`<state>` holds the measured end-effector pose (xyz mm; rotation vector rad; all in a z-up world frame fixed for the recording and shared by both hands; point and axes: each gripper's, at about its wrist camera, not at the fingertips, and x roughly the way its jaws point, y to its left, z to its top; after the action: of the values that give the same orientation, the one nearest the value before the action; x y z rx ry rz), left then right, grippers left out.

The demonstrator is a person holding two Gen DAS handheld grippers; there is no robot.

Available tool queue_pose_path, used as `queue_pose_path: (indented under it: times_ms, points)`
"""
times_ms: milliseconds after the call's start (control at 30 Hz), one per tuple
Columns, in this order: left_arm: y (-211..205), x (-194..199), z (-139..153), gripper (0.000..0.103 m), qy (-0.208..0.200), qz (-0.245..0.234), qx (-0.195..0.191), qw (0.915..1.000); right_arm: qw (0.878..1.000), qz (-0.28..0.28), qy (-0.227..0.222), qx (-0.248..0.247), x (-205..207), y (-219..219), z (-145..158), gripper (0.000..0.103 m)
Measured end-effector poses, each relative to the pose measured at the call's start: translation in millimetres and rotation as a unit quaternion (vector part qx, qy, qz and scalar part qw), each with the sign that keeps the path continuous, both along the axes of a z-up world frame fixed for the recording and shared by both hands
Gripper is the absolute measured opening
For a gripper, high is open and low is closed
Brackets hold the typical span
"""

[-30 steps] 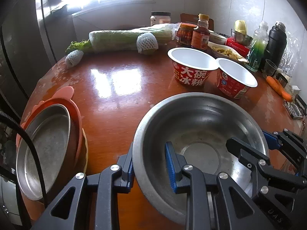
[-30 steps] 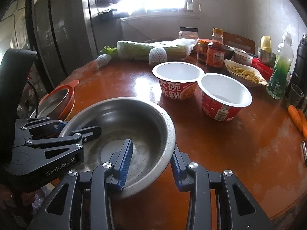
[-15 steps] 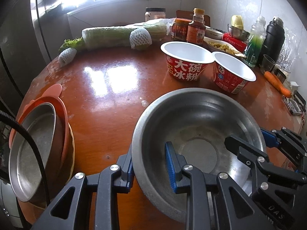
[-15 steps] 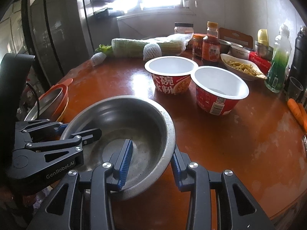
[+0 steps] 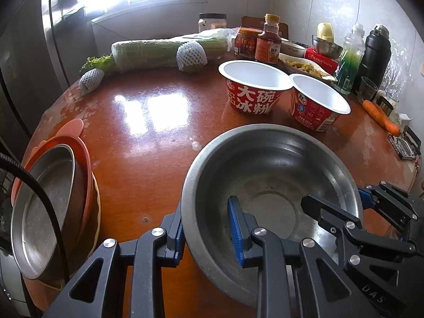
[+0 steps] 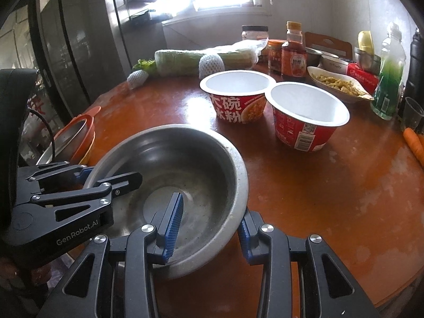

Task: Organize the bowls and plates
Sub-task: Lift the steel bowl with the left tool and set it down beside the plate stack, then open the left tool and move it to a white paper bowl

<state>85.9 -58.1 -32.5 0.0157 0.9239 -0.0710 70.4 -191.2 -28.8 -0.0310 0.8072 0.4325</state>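
Observation:
A large steel bowl (image 5: 267,175) (image 6: 182,169) is held over the near part of the red-brown table (image 5: 148,122). My left gripper (image 5: 206,228) is shut on its left rim, one finger inside and one outside. My right gripper (image 6: 206,220) is shut on its right rim the same way; it also shows in the left wrist view (image 5: 365,201). A stack of a steel plate in an orange dish (image 5: 45,201) (image 6: 71,137) sits at the table's left edge. Two red paper noodle bowls (image 5: 254,84) (image 5: 318,103) stand side by side farther back.
At the back lie a wrapped cabbage (image 5: 159,50), net-wrapped fruit (image 5: 190,55), jars and a sauce bottle (image 5: 267,42). A dish of food (image 6: 336,82), a green bottle (image 6: 389,74), a black flask (image 5: 376,50) and carrots (image 5: 381,116) crowd the right side.
Both grippers and the steel bowl have drifted slightly forward and right over the table. The plate stack has slid a little left in the left wrist view. Both grips are unchanged.

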Motion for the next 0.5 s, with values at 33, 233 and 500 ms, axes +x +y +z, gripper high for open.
queue_pose_path:
  times_ms: [33, 233, 500]
  points:
    - [0, 0, 0, 0.029, 0.000, 0.000, -0.001, 1.0000, 1.000, 0.000, 0.001, 0.002, 0, 0, 0, 0.040]
    - [2, -3, 9, 0.038, -0.017, 0.002, -0.008, 0.9998, 1.000, -0.001, 0.000, 0.013, 1, -5, 2, 0.040]
    - [5, -5, 15, 0.041, -0.028, 0.003, -0.017, 0.9995, 1.000, -0.009, -0.002, 0.027, 1, -12, 5, 0.042]
